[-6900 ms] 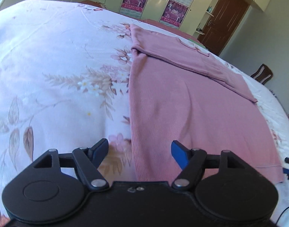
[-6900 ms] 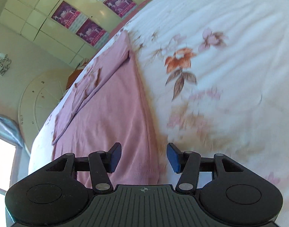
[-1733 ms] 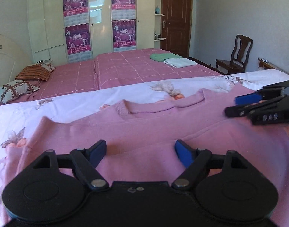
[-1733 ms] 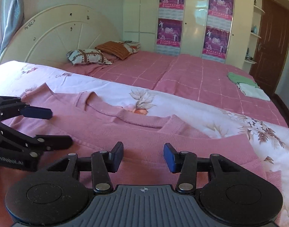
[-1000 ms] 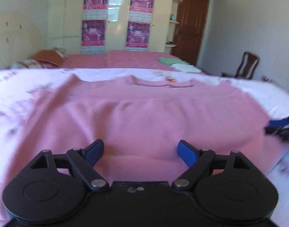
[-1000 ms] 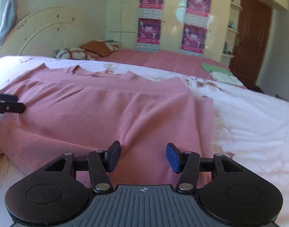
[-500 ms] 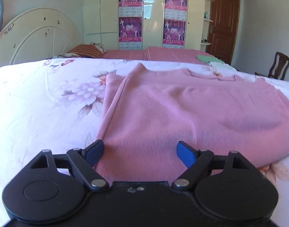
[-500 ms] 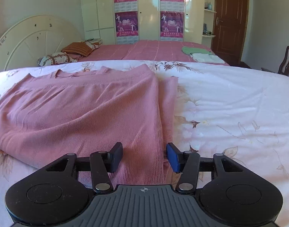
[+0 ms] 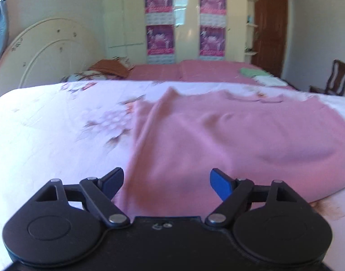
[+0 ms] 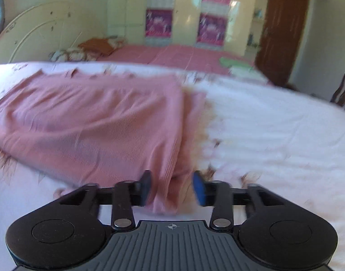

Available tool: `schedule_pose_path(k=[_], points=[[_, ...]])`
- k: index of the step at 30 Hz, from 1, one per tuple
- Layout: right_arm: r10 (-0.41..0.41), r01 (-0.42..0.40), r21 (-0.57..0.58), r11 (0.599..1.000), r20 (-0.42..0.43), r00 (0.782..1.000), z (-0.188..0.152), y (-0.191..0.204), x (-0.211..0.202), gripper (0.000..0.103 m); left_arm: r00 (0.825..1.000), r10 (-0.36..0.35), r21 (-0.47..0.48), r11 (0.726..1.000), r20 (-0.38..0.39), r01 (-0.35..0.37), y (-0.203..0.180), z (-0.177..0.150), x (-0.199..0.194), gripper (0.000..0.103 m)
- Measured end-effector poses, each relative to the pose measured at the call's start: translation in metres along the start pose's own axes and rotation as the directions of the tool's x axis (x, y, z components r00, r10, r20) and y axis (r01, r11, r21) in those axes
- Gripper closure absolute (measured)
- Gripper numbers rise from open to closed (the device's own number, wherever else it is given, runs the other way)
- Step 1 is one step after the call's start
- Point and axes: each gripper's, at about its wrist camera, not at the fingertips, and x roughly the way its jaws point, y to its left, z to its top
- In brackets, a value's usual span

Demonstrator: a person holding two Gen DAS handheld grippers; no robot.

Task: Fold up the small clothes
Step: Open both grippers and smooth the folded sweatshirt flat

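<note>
The left gripper (image 9: 165,179) is wide open at the near left corner of the pink sweater (image 9: 228,140). The right gripper (image 10: 172,189) is half closed with a fold between its fingers; whether it pinches is unclear. The sweater lies across the floral bedsheet (image 9: 48,131), neckline far. Only the left view shows the neckline clearly.

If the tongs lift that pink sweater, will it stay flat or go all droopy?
Probably droopy: the pink sweater already wrinkles and sags over the floral bedsheet. It looks thin, so likely light. The right tongs straddle a bunched corner, which should pinch easily.
</note>
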Motion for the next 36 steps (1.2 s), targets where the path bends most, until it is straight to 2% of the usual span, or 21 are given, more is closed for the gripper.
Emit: schedule_pose_path(k=[1, 2, 3, 4, 6, 8, 9, 10, 12, 14, 15, 16, 20, 23, 25, 26, 28, 29, 31, 34, 36], points=[[0.006, -0.006, -0.007, 1.000, 0.051, 0.999, 0.009, 0.006, -0.006, 0.047, 0.999, -0.052, 0.010, 0.999, 0.014, 0.052, -0.018, 0.004, -0.002, 0.019], [0.024, -0.024, 0.014, 1.000, 0.063, 0.998, 0.018, 0.014, -0.005, 0.047, 0.995, -0.095, 0.036, 0.995, 0.019, 0.094, -0.039, 0.007, 0.001, 0.019], [0.077, -0.079, 0.036, 0.996, 0.068, 0.995, 0.026, 0.024, 0.000, 0.048, 0.991, -0.131, 0.075, 0.989, 0.018, 0.129, -0.063, 0.010, 0.005, 0.019], [0.135, -0.137, 0.041, 0.990, 0.065, 0.989, 0.032, 0.037, 0.007, 0.057, 0.990, -0.144, 0.103, 0.985, 0.015, 0.141, -0.082, 0.011, 0.009, 0.019], [0.195, -0.196, -0.001, 0.981, 0.041, 0.980, 0.037, 0.068, 0.024, 0.070, 0.982, -0.188, 0.126, 0.974, -0.022, 0.189, -0.114, 0.009, 0.020, 0.019], [0.179, -0.180, -0.043, 0.983, -0.032, 0.983, 0.032, 0.089, 0.042, 0.074, 0.974, -0.195, 0.140, 0.968, -0.112, 0.210, -0.128, -0.001, 0.036, 0.018], [0.142, -0.147, -0.058, 0.987, -0.089, 0.986, 0.025, 0.093, 0.052, 0.074, 0.974, -0.182, 0.145, 0.969, -0.132, 0.201, -0.128, -0.011, 0.042, 0.017], [0.119, -0.127, -0.069, 0.990, -0.109, 0.987, 0.016, 0.091, 0.058, 0.074, 0.973, -0.204, 0.119, 0.969, -0.107, 0.216, -0.120, -0.016, 0.040, 0.017], [0.122, -0.127, -0.059, 0.990, -0.087, 0.989, 0.007, 0.082, 0.050, 0.074, 0.973, -0.207, 0.103, 0.971, -0.100, 0.217, -0.104, -0.018, 0.029, 0.018], [0.112, -0.122, -0.098, 0.988, -0.104, 0.988, 0.002, 0.075, 0.041, 0.074, 0.980, -0.188, 0.094, 0.977, -0.059, 0.193, -0.082, -0.023, 0.018, 0.019], [0.120, -0.131, -0.099, 0.986, -0.116, 0.986, 0.000, 0.070, 0.038, 0.074, 0.984, -0.165, 0.087, 0.982, -0.066, 0.170, -0.069, -0.026, 0.016, 0.019], [0.124, -0.135, -0.088, 0.987, -0.123, 0.985, -0.003, 0.060, 0.033, 0.074, 0.987, -0.130, 0.075, 0.988, -0.099, 0.137, -0.054, -0.029, 0.020, 0.017], [0.135, -0.137, 0.000, 0.991, -0.146, 0.980, -0.013, 0.025, 0.027, 0.074, 0.989, -0.112, 0.032, 0.993, -0.099, 0.115, -0.013, -0.034, 0.011, 0.018], [0.116, -0.117, 0.003, 0.993, -0.145, 0.983, -0.009, 0.021, 0.015, 0.074, 0.995, -0.064, 0.011, 0.998, -0.070, 0.065, -0.005, -0.029, 0.002, 0.019], [0.107, -0.104, 0.036, 0.994, -0.085, 0.991, -0.002, 0.021, 0.006, 0.074, 0.993, -0.045, -0.017, 0.999, -0.112, 0.043, 0.001, -0.029, 0.010, 0.018], [0.100, -0.096, 0.046, 0.994, -0.085, 0.991, -0.001, 0.020, 0.007, 0.074, 0.991, -0.028, -0.014, 1.000, -0.131, 0.026, 0.001, -0.032, 0.015, 0.017], [0.046, -0.042, 0.029, 0.999, -0.173, 0.984, -0.010, 0.021, 0.023, 0.074, 0.993, -0.012, -0.006, 1.000, -0.120, 0.012, 0.001, -0.029, 0.012, 0.019], [0.044, -0.042, 0.016, 0.999, -0.147, 0.988, -0.014, 0.022, 0.023, 0.074, 0.993, -0.012, -0.016, 1.000, -0.120, 0.010, 0.000, -0.027, 0.010, 0.019], [0.040, -0.039, 0.015, 0.999, -0.160, 0.986, -0.011, 0.022, 0.020, 0.074, 0.993, -0.015, -0.017, 1.000, -0.114, 0.013, -0.001, -0.026, 0.006, 0.019], [0.057, -0.051, 0.059, 0.997, -0.096, 0.994, -0.004, 0.020, 0.006, 0.074, 0.991, -0.007, -0.003, 1.000, -0.134, 0.007, -0.002, -0.029, 0.008, 0.019], [0.030, -0.026, 0.028, 0.999, -0.145, 0.989, -0.009, 0.023, 0.013, 0.074, 0.991, -0.008, 0.000, 1.000, -0.132, 0.008, -0.002, -0.031, 0.008, 0.018]])
